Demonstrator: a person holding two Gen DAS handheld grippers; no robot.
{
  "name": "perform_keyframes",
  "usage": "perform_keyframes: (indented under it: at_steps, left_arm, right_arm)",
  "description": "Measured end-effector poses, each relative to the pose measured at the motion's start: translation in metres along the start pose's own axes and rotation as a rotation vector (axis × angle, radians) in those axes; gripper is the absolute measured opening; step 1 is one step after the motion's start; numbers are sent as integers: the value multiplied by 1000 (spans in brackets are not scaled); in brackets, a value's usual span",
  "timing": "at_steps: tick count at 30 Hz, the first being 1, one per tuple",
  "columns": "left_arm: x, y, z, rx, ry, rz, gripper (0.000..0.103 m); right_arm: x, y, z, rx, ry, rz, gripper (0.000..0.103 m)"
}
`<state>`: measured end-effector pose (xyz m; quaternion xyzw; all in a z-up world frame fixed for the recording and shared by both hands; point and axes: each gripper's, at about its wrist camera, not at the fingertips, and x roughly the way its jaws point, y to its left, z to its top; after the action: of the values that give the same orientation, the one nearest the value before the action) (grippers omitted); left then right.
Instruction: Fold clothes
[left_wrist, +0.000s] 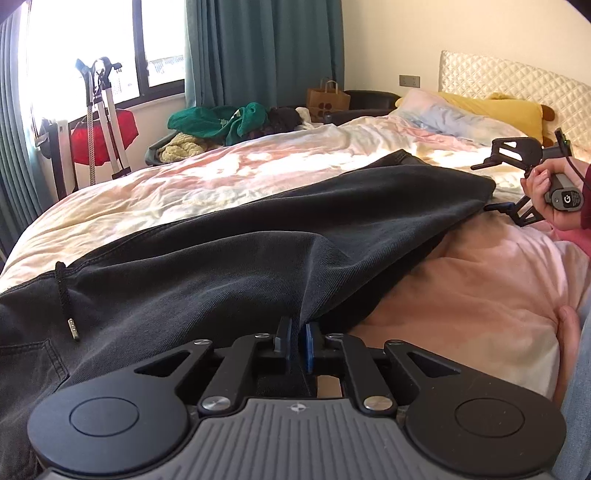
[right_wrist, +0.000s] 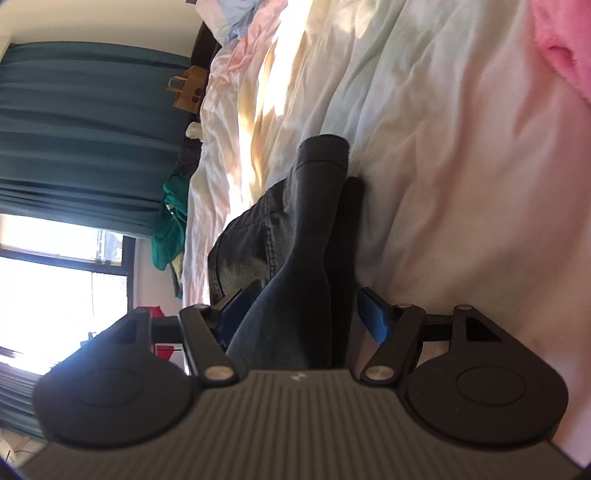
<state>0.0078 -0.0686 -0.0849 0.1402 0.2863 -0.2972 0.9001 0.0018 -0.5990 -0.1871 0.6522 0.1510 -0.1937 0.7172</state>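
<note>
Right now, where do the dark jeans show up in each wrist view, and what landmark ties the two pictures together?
Left wrist view: the dark jeans stretch across the bed from lower left to centre right, an edge pinched in the left tool.
Right wrist view: they run up the centre, between the right tool's open fingers.
Shared landmark: the brown paper bag beside the teal curtain.

The bed (left_wrist: 184, 192) has a soft, wrinkly blanket in pink, white and yellow. Dark pants (left_wrist: 258, 236) lie stretched across it. Two pillows, one pale (left_wrist: 454, 114) and one yellow (left_wrist: 513, 110), sit by the headboard (left_wrist: 517, 77).
</note>
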Motion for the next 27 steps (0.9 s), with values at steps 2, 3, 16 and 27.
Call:
perform_keyframes:
  at_steps: [2, 3, 16, 27]
  left_arm:
    - [0, 2, 1, -20, 2, -2, 10]
    - [0, 3, 1, -30, 3, -3, 10]
    - [-6, 0, 7, -60, 5, 30, 29]
    - [-16, 29, 26, -253, -95, 51, 79]
  right_arm:
    - [11, 1, 5, -32, -1, 7, 70]
    - [16, 0, 7, -46, -5, 5, 68]
    - [41, 13, 25, -292, -129, -2, 15]
    - [23, 44, 13, -468, -218, -23, 14]
